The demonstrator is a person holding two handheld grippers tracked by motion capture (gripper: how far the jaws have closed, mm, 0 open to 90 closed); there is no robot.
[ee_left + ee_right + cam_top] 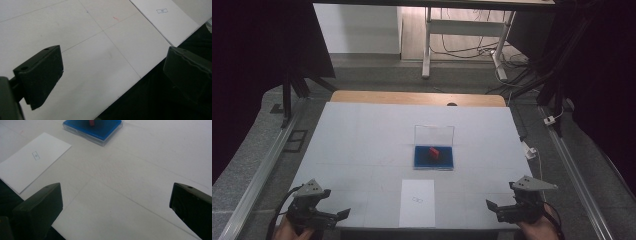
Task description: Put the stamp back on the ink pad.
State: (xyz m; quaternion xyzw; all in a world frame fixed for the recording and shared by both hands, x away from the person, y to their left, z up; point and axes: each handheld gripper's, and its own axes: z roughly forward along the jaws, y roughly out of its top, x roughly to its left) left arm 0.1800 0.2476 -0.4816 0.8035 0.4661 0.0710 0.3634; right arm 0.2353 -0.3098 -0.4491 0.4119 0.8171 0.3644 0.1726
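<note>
Your left claw (343,214) sits at the near left corner of the counter (362,145), released, its jaws spread wide with nothing between them. In the left gripper view the same claw (112,72) looks down across the near edge of the counter, one jaw over the white surface and the other over the dark drop beyond the edge. Your left hand (287,231) grips it from below, low at the counter's near edge, with the grey plate on top and the jaws aimed inward toward the middle.

Your right claw (493,210) mirrors it at the near right corner, also released and empty, jaws wide apart in the right gripper view (116,202). Your right hand (539,230) holds it low, jaws pointing inward toward the left.

Between the two claws, at the near edge, lies a white sheet of paper (417,202) with a small printed mark. Farther out, near the counter's centre, the clear case (434,150) lies open, its lid standing up at the back, with a blue pad (96,128) inside and a small red piece (434,153) on that pad. Both claws are well apart from the case.
</note>
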